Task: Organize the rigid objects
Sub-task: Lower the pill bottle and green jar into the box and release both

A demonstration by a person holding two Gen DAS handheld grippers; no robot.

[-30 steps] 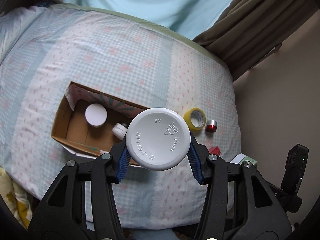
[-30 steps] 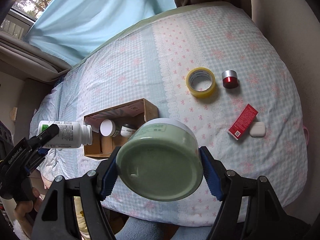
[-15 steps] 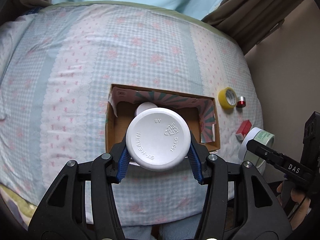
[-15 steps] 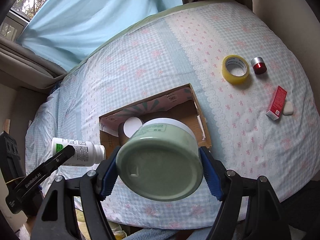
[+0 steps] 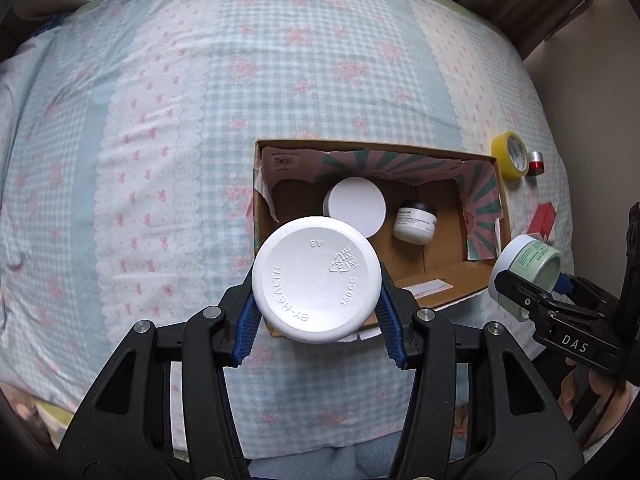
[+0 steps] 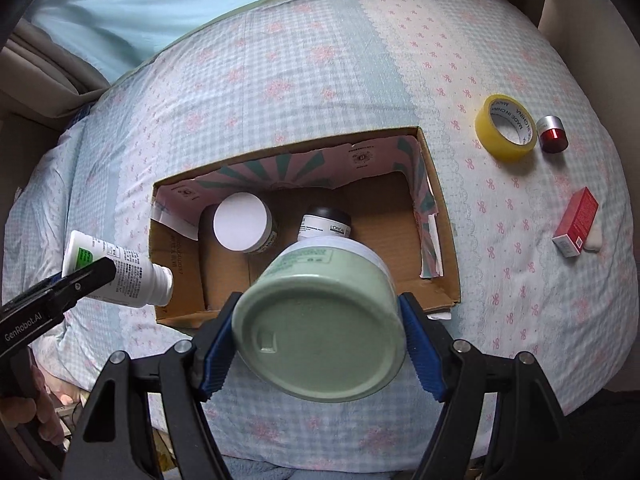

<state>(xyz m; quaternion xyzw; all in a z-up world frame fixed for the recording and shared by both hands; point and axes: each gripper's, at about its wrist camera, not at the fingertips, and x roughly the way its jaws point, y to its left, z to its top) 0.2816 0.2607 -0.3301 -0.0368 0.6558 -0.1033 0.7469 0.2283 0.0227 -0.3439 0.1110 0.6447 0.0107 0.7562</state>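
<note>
My left gripper [image 5: 316, 320] is shut on a white pill bottle [image 5: 316, 278], held above the near left edge of an open cardboard box [image 5: 502, 216]; the bottle also shows in the right wrist view [image 6: 120, 266]. My right gripper [image 6: 320, 344] is shut on a pale green jar [image 6: 320, 320], held over the box's [image 6: 444, 216] near edge; the jar also shows in the left wrist view [image 5: 528, 266]. Inside the box stand a white-lidded jar [image 6: 242, 222] and a small black-lidded jar [image 6: 326, 224].
On the checked bedspread [image 6: 320, 92] right of the box lie a yellow tape roll [image 6: 506, 128], a small red jar [image 6: 553, 135], a red carton [image 6: 576, 222] and a white eraser-like piece [image 6: 594, 240]. Curtains and a wall border the bed.
Both grippers have moved closer to the box with their loads; the box now looks larger and more central in both views.
</note>
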